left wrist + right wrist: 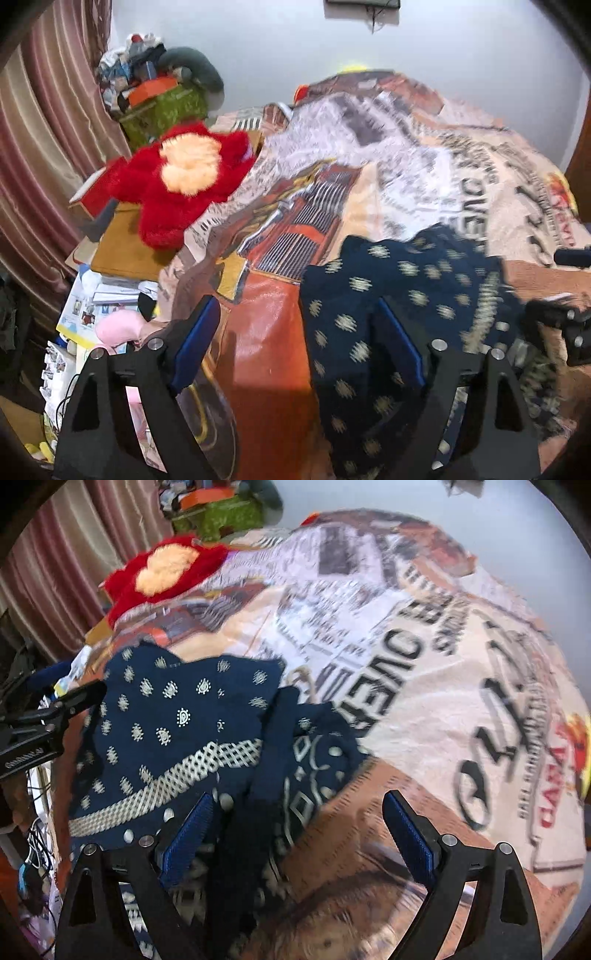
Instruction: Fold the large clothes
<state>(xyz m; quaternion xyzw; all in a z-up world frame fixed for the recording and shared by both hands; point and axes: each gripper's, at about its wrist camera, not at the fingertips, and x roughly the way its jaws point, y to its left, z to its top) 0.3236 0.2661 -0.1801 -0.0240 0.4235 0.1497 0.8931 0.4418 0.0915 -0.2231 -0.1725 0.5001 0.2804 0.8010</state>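
Navy-blue cloth garment with small pale motifs and a cream lattice band (177,731) lies crumpled on a bed covered with a large printed blanket in beige, orange and white with black lettering (424,686). The garment sits on the near part of the bed, toward its left edge, and it is not yet folded: one flat panel spreads to the left and a darker bunched fold runs down beside it. In the left wrist view the same garment (388,302) covers the near right part of the picture, with the orange area of the blanket (266,332) just beside it.

The left claw (299,343) stands wide. Its blue-padded fingers (195,343) are apart above the border between blanket and garment, and nothing is pressed between them. The right claw (299,834) also stands wide; the bunched edge of the garment lies below the gap, but the blue pads (188,834) do not squeeze it. Whether the tips touch the cloth I cannot tell. The left claw appears again at the left edge of the right wrist view, near the garment's left side.

A red plush toy with a pale orange face (184,177) lies at the far left edge of the bed. Beyond it stand a green patterned box with an orange box on top (162,107) and a pink-striped curtain (48,110). Papers and booklets (96,295) are stacked beside the bed on the left.
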